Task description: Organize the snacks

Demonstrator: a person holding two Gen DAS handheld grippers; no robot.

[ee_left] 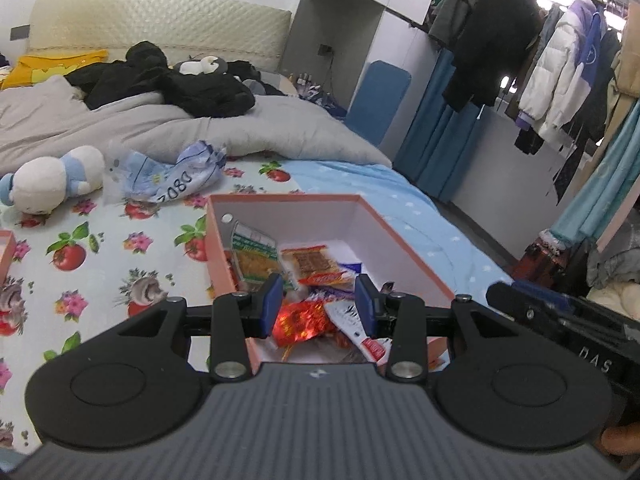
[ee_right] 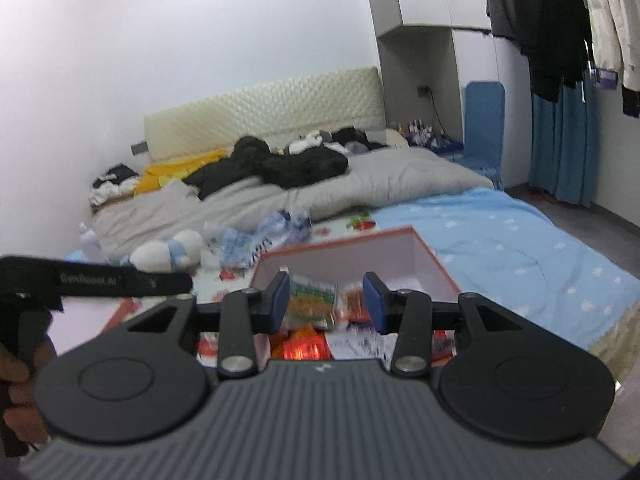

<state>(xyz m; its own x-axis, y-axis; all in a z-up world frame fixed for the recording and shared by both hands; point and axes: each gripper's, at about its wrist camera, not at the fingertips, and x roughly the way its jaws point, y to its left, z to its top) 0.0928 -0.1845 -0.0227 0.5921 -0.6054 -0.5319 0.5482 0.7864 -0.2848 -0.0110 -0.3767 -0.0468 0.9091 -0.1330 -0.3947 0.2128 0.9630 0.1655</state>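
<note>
The left tongs (ee_left: pixel 316 306) are spread apart and pinch nothing; so are the right tongs (ee_right: pixel 326 302); both hang over the pink box (ee_left: pixel 404 240) on the bed (ee_left: pixel 100 248); inside the box lie the snacks: a shiny red packet (ee_left: pixel 298 322), a green and yellow bag (ee_left: pixel 256 258) at 11 o'clock from it, and an orange cracker pack (ee_left: pixel 310 264) at 12 o'clock; a white and blue plush toy (ee_left: pixel 52 184) lies far off at 10 o'clock.
</note>
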